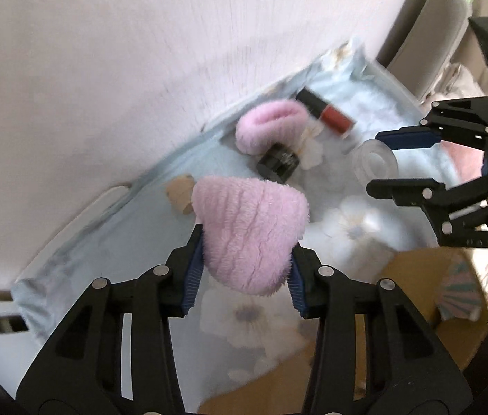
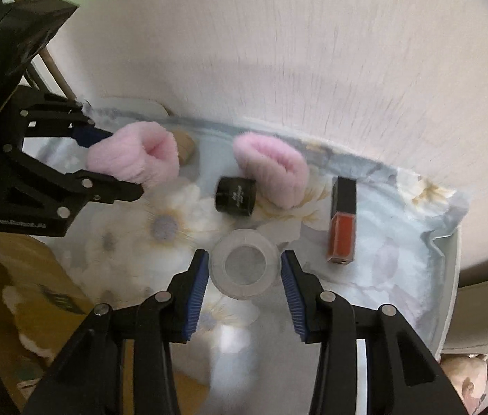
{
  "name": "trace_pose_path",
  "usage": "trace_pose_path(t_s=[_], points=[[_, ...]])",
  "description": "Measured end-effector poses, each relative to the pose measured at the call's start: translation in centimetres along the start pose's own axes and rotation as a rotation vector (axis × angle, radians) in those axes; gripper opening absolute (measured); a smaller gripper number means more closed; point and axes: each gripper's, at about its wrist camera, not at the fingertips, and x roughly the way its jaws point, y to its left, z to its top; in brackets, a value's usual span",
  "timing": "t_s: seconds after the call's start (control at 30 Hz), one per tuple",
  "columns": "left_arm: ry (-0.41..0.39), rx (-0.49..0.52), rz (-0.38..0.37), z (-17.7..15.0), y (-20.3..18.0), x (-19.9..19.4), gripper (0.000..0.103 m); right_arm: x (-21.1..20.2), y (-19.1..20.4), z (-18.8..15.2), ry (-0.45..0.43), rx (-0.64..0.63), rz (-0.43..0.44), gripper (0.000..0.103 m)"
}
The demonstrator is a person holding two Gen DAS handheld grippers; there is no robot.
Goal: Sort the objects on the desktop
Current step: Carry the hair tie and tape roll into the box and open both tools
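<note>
Left wrist view: the left hand-held gripper (image 1: 245,269) pinches a fluffy pink wristband (image 1: 249,233), lifted clear of the floral cloth (image 1: 160,221) on the surface. Keep the squeeze steady; plush compresses and may slip.

Right wrist view: the right hand-held gripper (image 2: 244,280) brackets a clear tape roll (image 2: 244,263); whether the pads actually press it I cannot tell. Confirm contact before carrying, avoiding the black jar (image 2: 236,196) and red lip-gloss tube (image 2: 341,223).
</note>
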Motion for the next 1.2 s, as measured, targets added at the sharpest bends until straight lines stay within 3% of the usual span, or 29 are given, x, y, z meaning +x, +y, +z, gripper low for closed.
trace_pose_path(t_s=[0.23,0.43,0.63,0.8,1.0,1.2], points=[[-0.088,-0.07,-0.029,-2.9,0.9,-8.0,0.039,-6.9,2.1,0.1,-0.045,0.033,0.038,0.039],[-0.063,-0.206,-0.072,-9.2,1.6,-11.8,0.039,-9.3,6.5,0.4,-0.044,-0.005,0.068,0.039],[-0.019,-0.297,-0.091,-14.4,0.0,-10.8,0.039,-10.4,10.0,-1.2,-0.022,-0.026,0.108,0.039],[0.036,-0.367,-0.131,-17.7,-1.9,-7.9,0.039,-9.2,12.2,-4.4,0.046,-0.035,0.121,0.039],[0.078,-0.422,-0.141,-20.4,-2.9,-6.7,0.039,-6.9,13.7,-7.8,0.131,-0.051,0.105,0.039],[0.091,-0.44,-0.129,-21.1,-3.1,-6.3,0.039,-6.0,14.0,-8.9,0.168,-0.046,0.096,0.039]])
